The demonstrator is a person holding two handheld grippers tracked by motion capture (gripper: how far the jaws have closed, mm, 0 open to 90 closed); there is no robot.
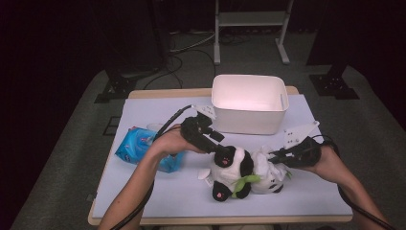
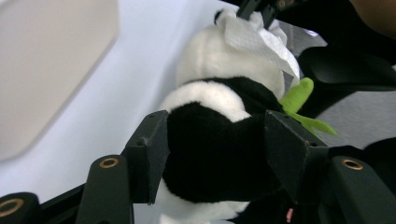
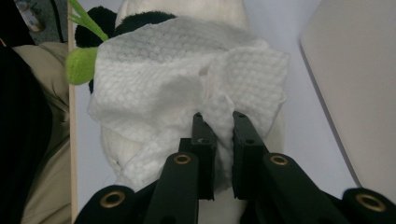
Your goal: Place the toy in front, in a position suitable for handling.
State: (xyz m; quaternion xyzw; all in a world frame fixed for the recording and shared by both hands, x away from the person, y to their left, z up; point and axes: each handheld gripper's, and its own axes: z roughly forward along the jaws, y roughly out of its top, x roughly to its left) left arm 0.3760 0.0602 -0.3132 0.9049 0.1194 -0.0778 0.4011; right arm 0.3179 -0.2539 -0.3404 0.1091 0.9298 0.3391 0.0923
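A black-and-white panda plush with a green leaf lies on the pale table near the front. My left gripper reaches it from the left. In the left gripper view its pads press on either side of the panda's black part. A white paper wipe is draped over the panda's white side. My right gripper comes in from the right, shut on a bunched fold of that wipe, with its jaws nearly together around the paper.
A white plastic bin stands at the back of the table just behind the panda. A blue pack of wipes lies at the left under the left forearm. The table's front edge is close to the person.
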